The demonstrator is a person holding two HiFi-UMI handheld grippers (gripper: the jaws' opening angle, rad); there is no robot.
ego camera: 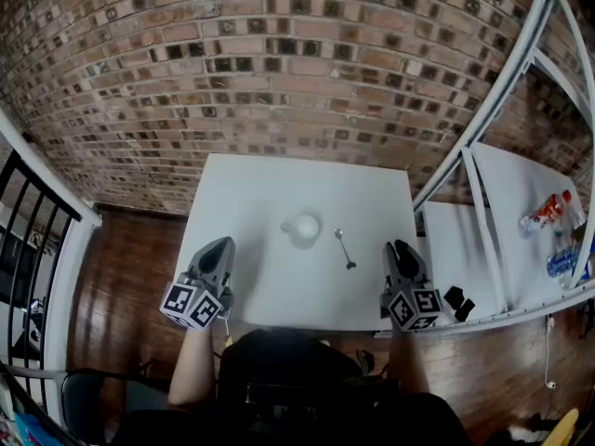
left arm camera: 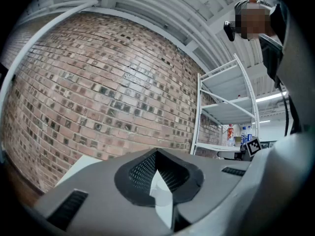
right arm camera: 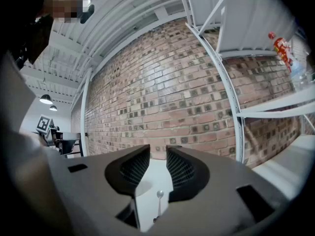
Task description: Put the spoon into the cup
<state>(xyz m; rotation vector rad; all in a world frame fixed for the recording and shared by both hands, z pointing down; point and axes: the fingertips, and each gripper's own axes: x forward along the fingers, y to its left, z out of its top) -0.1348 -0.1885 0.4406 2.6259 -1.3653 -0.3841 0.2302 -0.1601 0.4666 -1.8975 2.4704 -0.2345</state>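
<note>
While right tool (ego camera: 399,247) gapes empty; spoon (ego camera: 345,248) lies just ahead, untouched; left tool (ego camera: 223,243) pressed together

Head view looks down; both gripper views, seemingly level, share the brick wall (left arm camera: 98,82).

Small metal spoon (ego camera: 345,248) lies flat on the white table (ego camera: 251,277), bowl end toward the far edge and dark handle tip toward the near edge, just right of the cup (ego camera: 302,229) without touching it; the cup is white, upright, near table centre.
</note>
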